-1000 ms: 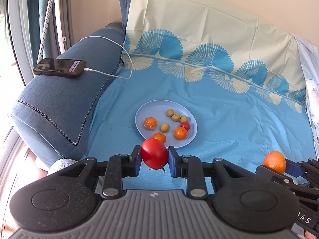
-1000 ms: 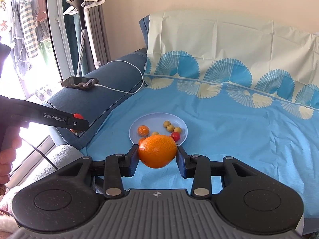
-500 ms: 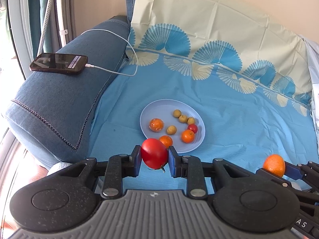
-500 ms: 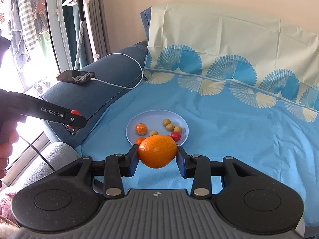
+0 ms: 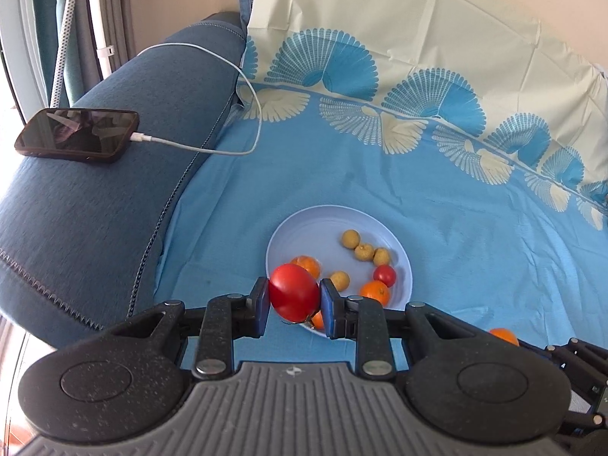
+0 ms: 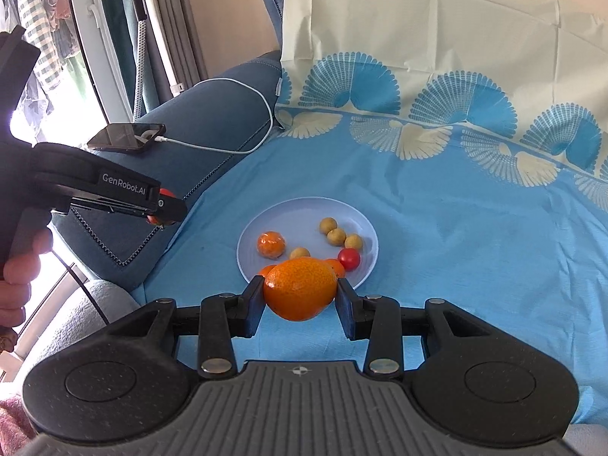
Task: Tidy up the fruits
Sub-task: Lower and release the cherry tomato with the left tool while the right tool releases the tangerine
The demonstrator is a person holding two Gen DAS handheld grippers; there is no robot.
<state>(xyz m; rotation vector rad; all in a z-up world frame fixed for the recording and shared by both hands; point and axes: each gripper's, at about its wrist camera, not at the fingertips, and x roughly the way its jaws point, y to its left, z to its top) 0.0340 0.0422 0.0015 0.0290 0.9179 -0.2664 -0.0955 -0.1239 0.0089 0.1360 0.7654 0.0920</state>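
Observation:
My left gripper [image 5: 294,298] is shut on a red tomato [image 5: 293,292] and holds it above the near left rim of a pale blue plate [image 5: 300,230]. My right gripper [image 6: 300,296] is shut on a large orange [image 6: 300,288] just short of the same plate [image 6: 304,209]. The plate lies on the blue sheet and holds small oranges [image 6: 270,244], several yellow-brown round fruits [image 6: 336,235] and a small red tomato [image 6: 349,258]. The left gripper also shows at the left of the right wrist view [image 6: 163,205]. The orange peeks out at the lower right of the left wrist view [image 5: 503,335].
A black phone [image 5: 76,135] lies on the dark blue sofa arm [image 5: 95,209], with a white cable [image 5: 250,91] trailing onto the sheet. A patterned cloth covers the seat and backrest [image 5: 418,76]. A window and a standing steamer [image 6: 140,19] are at the left.
Both grippers have moved forward toward the plate with their fruits still held. The plate looks larger and closer in both views.

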